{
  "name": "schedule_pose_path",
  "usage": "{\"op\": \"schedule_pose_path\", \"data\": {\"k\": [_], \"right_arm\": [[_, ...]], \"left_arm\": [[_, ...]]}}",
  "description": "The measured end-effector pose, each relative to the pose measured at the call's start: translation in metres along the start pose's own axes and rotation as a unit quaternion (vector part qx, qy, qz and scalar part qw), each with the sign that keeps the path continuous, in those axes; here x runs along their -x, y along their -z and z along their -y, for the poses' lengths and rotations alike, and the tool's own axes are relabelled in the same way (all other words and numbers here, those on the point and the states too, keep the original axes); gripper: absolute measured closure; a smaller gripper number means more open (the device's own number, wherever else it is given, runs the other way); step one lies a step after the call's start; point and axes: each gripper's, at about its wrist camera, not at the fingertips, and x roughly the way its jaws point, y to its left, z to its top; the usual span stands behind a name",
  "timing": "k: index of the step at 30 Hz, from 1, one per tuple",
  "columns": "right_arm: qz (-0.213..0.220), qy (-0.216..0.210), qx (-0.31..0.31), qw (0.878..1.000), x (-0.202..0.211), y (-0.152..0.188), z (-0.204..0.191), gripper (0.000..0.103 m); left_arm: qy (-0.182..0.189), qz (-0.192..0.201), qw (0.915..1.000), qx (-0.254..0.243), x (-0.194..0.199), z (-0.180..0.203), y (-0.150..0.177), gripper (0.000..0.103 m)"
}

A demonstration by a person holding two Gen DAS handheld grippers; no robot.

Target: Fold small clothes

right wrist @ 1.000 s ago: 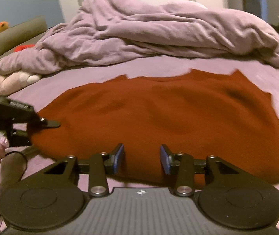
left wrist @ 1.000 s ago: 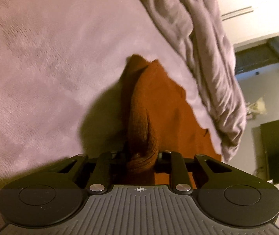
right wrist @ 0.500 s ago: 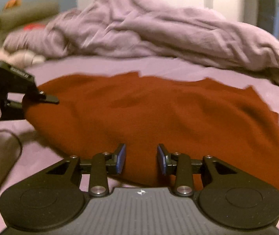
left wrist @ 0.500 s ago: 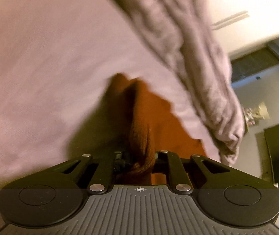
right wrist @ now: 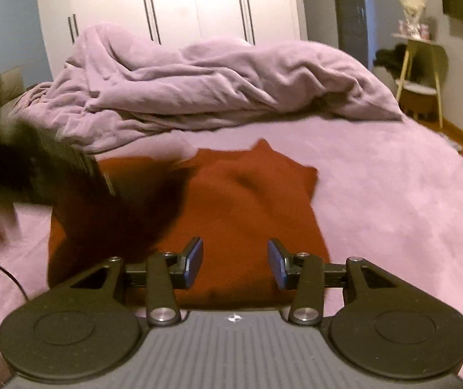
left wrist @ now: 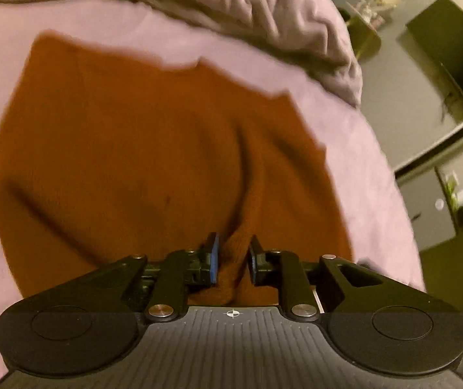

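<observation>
A rust-red knitted garment lies on the lilac bed sheet. A raised fold of its near edge runs up between the pads of my left gripper, which still holds the fabric while its jaws are opening. In the right wrist view the garment looks narrow, as if folded over. The left gripper's blurred dark body hangs above the garment's left part and casts a shadow on it. My right gripper hovers over the garment's near edge. Its jaws are opening, and the pads stand apart without pressing the cloth.
A crumpled lilac duvet is heaped across the far side of the bed. White wardrobe doors stand behind it. A small side table sits beyond the bed's right edge. A thin cable trails on the sheet at left.
My left gripper has swung across with the garment's edge, and the wide spread garment now looks narrow in the right view. The right gripper's jaws stand wider.
</observation>
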Motion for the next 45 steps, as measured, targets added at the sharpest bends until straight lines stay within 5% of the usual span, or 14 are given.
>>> {"op": "schedule_pose_path", "data": {"k": [3,6,10,14,17,23,25,28,32,36,38,41,43,45], "right_arm": [[-0.015,-0.011,-0.014,1.0,-0.003,0.003,0.013,0.059],[-0.021,-0.032,-0.027,0.999,-0.011,-0.002,0.014,0.059],[-0.007,-0.065,-0.034,0.997,-0.024,-0.021,-0.005,0.059],[0.0,-0.126,-0.034,0.992,-0.033,-0.043,-0.037,0.059],[-0.052,-0.192,-0.034,0.979,-0.065,-0.059,-0.066,0.059],[-0.161,-0.227,-0.098,0.955,-0.136,-0.066,-0.089,0.06],[-0.16,-0.223,-0.082,0.958,-0.14,-0.066,-0.097,0.088],[-0.119,-0.193,-0.03,0.973,-0.124,-0.069,-0.105,0.089],[-0.063,-0.153,-0.034,0.986,-0.093,-0.077,-0.081,0.089],[-0.088,-0.101,-0.033,0.99,-0.098,-0.054,-0.053,0.089],[-0.121,-0.104,-0.028,0.987,-0.111,-0.044,-0.047,0.087],[-0.114,-0.108,-0.022,0.987,-0.107,-0.047,-0.044,0.078],[-0.095,-0.108,-0.046,0.988,-0.1,-0.055,-0.033,0.051],[-0.084,-0.1,-0.073,0.989,-0.096,-0.059,-0.017,0.041]], "left_arm": [[0.019,0.045,0.9982,-0.036,0.04,0.001,0.024,0.054],[0.018,0.083,0.9958,-0.035,0.081,-0.009,0.037,0.053],[-0.074,0.128,0.9889,-0.014,0.109,-0.037,0.039,0.052],[-0.101,0.119,0.9874,0.029,0.111,-0.07,0.039,0.052],[-0.101,0.109,0.9882,0.038,0.109,-0.082,0.045,0.05],[-0.113,0.092,0.9886,0.04,0.091,-0.092,0.048,0.045],[-0.118,0.096,0.9874,0.045,0.09,-0.094,0.045,0.044],[-0.117,0.111,0.985,0.062,0.093,-0.095,0.04,0.044],[-0.109,0.107,0.9859,0.068,0.081,-0.088,0.034,0.043],[-0.121,0.088,0.9873,0.053,0.057,-0.073,0.03,0.043],[-0.134,0.083,0.9864,0.045,0.051,-0.069,0.029,0.043],[-0.143,0.087,0.9852,0.037,0.055,-0.067,0.029,0.043],[-0.141,0.085,0.9855,0.04,0.056,-0.07,0.03,0.043],[-0.138,0.085,0.9857,0.048,0.055,-0.072,0.03,0.043]]}}
